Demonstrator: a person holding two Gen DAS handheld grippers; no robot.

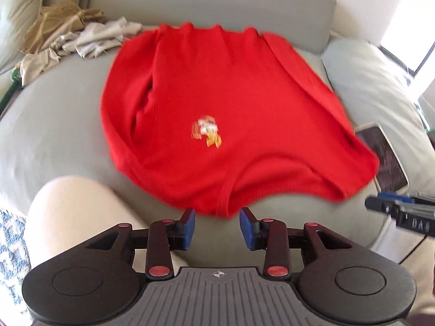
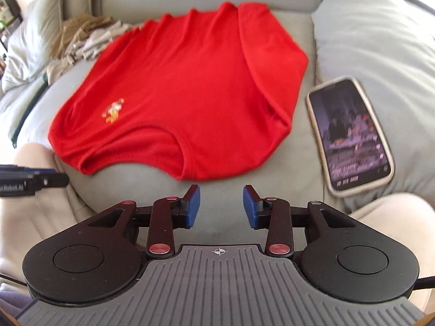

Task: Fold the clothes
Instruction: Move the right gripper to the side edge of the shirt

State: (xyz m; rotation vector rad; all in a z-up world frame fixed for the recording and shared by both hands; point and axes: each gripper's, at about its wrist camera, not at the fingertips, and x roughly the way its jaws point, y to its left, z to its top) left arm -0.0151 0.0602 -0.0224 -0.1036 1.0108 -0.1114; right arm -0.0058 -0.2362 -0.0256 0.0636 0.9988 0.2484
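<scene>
Lying spread on a grey sofa (image 1: 68, 125), the red shirt (image 1: 217, 103) has its collar at the near edge and its hem at the far side, against the backrest. Both sleeves look folded in over the body, and a small printed emblem (image 1: 206, 131) shows on the chest.

The left gripper (image 1: 217, 225) hovers just short of the collar, its jaws partly apart with nothing between the blue pads. The right gripper (image 2: 221, 203) sits in the same way near the collar's right part, jaws partly apart and empty, not touching the cloth. Each gripper's tip shows at the edge of the other's view.

A phone (image 2: 350, 135) with a lit screen lies just right of the shirt, beside a pale pillow (image 2: 380, 40). Crumpled beige and tan clothes (image 1: 73, 35) are heaped at the far left. A person's knee (image 1: 73, 212) shows near left.
</scene>
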